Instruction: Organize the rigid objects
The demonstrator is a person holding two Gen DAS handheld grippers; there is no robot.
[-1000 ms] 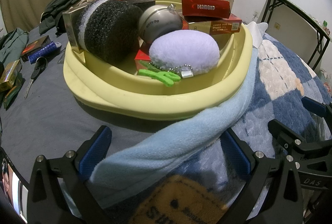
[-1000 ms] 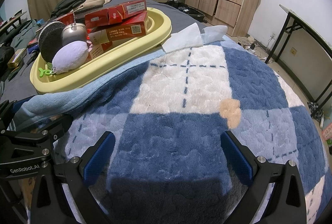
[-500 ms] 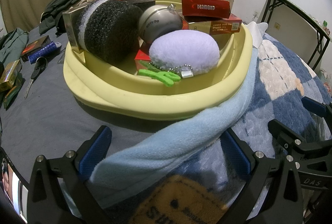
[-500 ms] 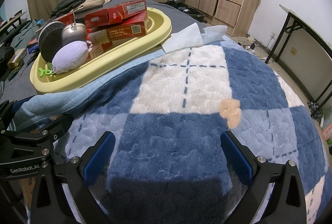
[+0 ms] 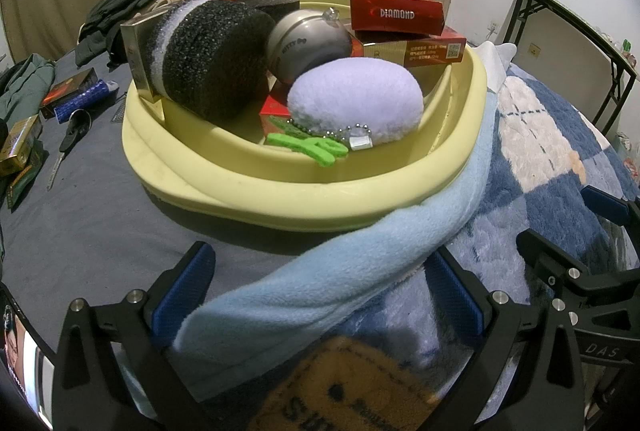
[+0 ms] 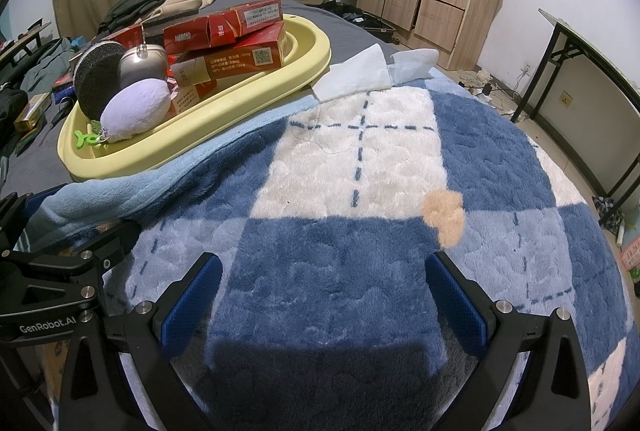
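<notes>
Plush checked blanket (image 6: 360, 167), blue and white, covers the bed under your right gripper (image 6: 320, 295); a pale blue fleece edge (image 5: 340, 271) runs along it. At 12 o'clock from your left gripper (image 5: 316, 291) sits the oval yellow plastic basin (image 5: 280, 191), smooth-rimmed. Inside: a coarse black foam cylinder (image 5: 208, 59) at 11 o'clock, red cardboard cartons (image 5: 400, 15) stacked at 1 o'clock, a round metal tin (image 5: 308, 43) between them, a fuzzy lilac pouch (image 5: 356, 103) in front, a green clip (image 5: 308, 145) on its bead chain. Both grippers' fingers spread wide, holding nothing.
</notes>
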